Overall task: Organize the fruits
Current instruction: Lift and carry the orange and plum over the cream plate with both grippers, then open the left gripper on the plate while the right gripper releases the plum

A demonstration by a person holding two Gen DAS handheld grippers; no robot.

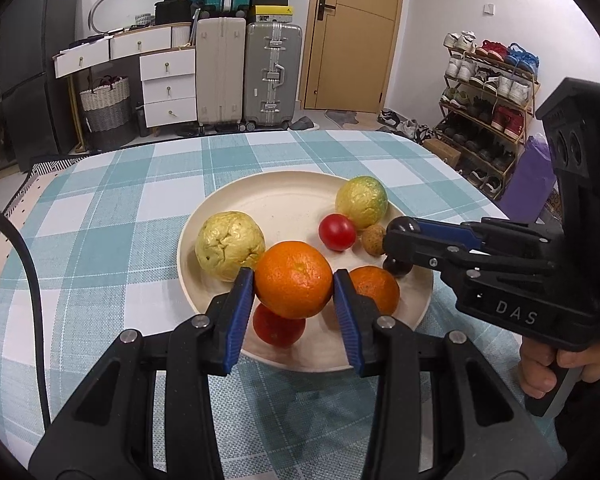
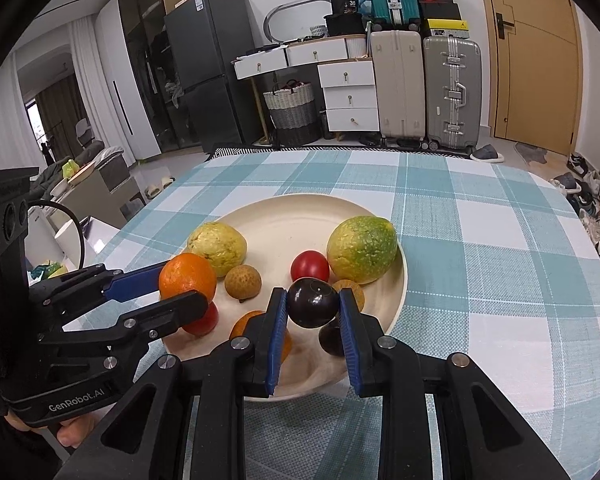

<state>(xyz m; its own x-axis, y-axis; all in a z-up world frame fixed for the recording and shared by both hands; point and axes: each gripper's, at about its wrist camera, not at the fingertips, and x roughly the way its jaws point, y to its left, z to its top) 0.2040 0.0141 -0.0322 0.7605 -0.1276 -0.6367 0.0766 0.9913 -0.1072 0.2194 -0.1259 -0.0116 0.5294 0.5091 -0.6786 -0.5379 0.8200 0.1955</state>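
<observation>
We saw the checked tablecloth (image 1: 112, 208) carrying a cream plate (image 1: 284, 196), and every fruit lay on or hung just above that plate. Our left gripper (image 1: 293, 285) pinched an orange (image 1: 293, 285) above the plate's near edge, over a red tomato (image 1: 278, 330). Our right gripper (image 2: 313, 308) pinched a dark plum (image 2: 313, 303) above the same near edge, with two yellow-green guavas (image 2: 362, 249) farther back on the plate.

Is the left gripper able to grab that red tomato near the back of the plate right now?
Probably not yet: the left gripper is already shut on an orange, so its jaws are full. The path to the tomato itself looks open once the orange is put down.
</observation>
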